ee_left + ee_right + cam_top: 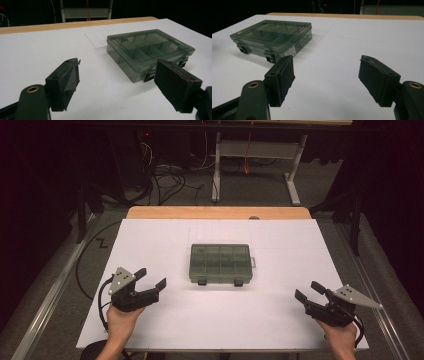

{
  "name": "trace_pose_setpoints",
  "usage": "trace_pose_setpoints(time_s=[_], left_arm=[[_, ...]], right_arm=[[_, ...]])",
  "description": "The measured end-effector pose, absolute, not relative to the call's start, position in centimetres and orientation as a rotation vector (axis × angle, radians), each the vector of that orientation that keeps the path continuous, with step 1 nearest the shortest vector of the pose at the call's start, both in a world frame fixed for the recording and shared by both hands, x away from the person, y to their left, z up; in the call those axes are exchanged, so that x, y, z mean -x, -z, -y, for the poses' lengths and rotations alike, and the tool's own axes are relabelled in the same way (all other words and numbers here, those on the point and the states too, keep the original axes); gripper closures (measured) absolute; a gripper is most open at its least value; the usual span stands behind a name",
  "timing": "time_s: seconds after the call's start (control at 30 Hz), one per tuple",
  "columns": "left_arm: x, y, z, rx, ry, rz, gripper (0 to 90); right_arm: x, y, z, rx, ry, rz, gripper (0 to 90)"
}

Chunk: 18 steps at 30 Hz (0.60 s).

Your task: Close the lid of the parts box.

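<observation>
Between each open hand-held gripper (151,279) (309,291), apart, lies the compartment box (220,264).

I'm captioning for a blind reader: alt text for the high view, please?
A closed, smoky-clear compartment box sits mid-table on a white sheet. The left hand-held gripper and right hand-held gripper hover open on either side, holding nothing.

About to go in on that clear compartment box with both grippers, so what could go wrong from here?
1. The box sits loose on the smooth white table; a push from one side alone would likely slide it.
2. Its two small black latches face the person; the wide pads of the left gripper or right gripper, both open and apart from it, may slip off them.
3. The lid is shut and glossy, so a pinch could skid.
</observation>
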<state>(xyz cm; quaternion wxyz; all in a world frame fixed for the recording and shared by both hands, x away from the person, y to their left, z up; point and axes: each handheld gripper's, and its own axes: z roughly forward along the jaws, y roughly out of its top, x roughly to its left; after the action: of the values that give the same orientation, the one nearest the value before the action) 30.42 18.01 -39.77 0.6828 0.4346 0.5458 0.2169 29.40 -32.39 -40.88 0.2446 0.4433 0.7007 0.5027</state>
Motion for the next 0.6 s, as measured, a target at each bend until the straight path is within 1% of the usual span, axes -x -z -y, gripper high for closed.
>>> trace_pose_setpoints(time_s=[0.33,0.6], left_arm=[[-29.8,40.8,-17.9,-0.976,-0.493,-1.231,19.7],[-29.9,41.5,-17.8,-0.988,-0.497,-1.239,19.7]], right_arm=[[-28.9,41.8,32.2,-1.194,-1.359,-1.917,29.3],[-28.8,42.6,31.1,-1.150,-1.330,-1.980,29.1]])
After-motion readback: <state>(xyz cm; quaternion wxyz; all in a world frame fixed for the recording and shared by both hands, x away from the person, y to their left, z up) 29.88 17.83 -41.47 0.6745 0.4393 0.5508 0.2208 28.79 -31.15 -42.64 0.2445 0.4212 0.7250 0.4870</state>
